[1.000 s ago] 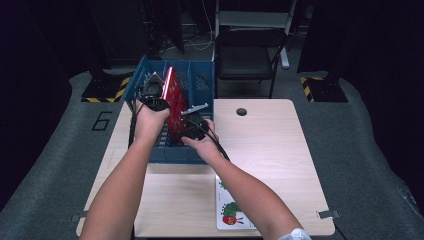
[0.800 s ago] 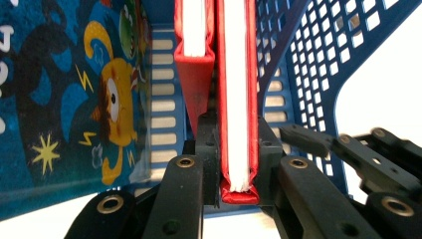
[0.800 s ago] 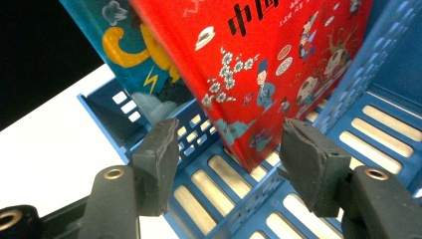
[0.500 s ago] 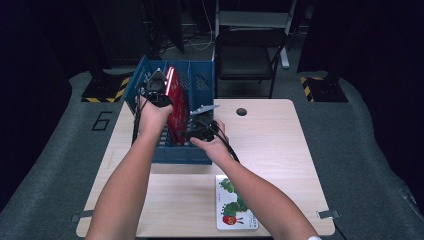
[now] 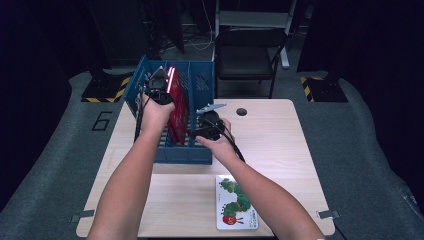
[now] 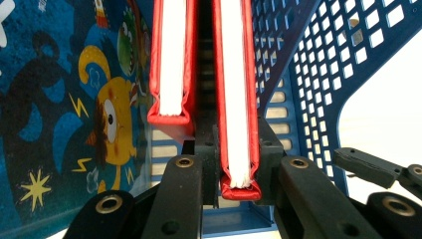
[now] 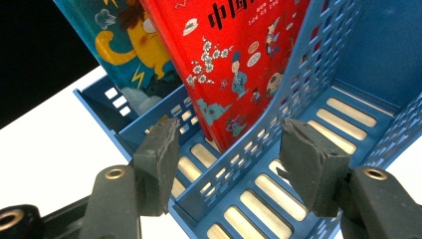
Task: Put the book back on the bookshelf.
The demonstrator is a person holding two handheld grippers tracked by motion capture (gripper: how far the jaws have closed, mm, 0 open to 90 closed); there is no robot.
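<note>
Left gripper (image 6: 239,164) clamped on red book (image 6: 236,94) at bottom edge; stiff, light, slick cover. Right gripper (image 7: 229,167) agape at rack (image 5: 202,90), three o'clock.

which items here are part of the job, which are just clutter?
In the job:
- red book, clamped in the left gripper
- blue rack it stands in
- right gripper, fingers open at a rack divider

Lying about:
- caterpillar book flat on the table
- second red book and blue monster book, already in the rack
- chair behind the table
</note>
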